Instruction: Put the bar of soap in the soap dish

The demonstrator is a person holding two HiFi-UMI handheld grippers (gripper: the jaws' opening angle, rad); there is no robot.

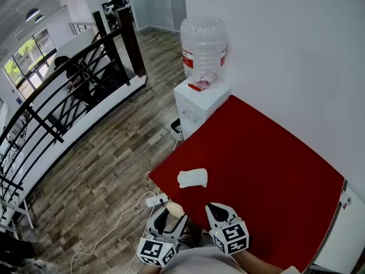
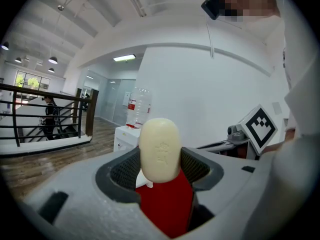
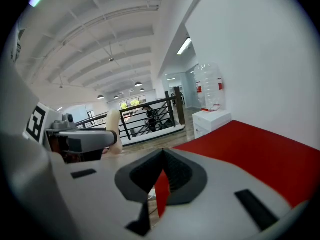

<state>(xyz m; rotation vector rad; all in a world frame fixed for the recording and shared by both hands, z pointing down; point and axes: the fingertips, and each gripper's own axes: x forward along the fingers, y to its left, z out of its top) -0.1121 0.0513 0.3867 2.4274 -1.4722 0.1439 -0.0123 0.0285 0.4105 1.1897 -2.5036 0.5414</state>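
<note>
A cream bar of soap (image 1: 175, 209) stands upright between the jaws of my left gripper (image 1: 171, 217), just off the near left corner of the red table (image 1: 268, 170). In the left gripper view the soap (image 2: 160, 149) fills the jaw gap, and a bit of the white soap dish (image 2: 143, 181) shows below it. The soap dish (image 1: 193, 177) lies empty on the table ahead of both grippers. My right gripper (image 1: 217, 210) hovers over the table's near edge, shut on nothing. Its own view shows the right gripper (image 3: 161, 170) closed, with the soap (image 3: 114, 129) to its left.
A white water dispenser (image 1: 201, 99) with a clear bottle stands at the table's far left corner. A white wall runs along the right. On the wooden floor to the left lie a power strip (image 1: 155, 199) and its cable. A black railing (image 1: 68, 79) stands farther left.
</note>
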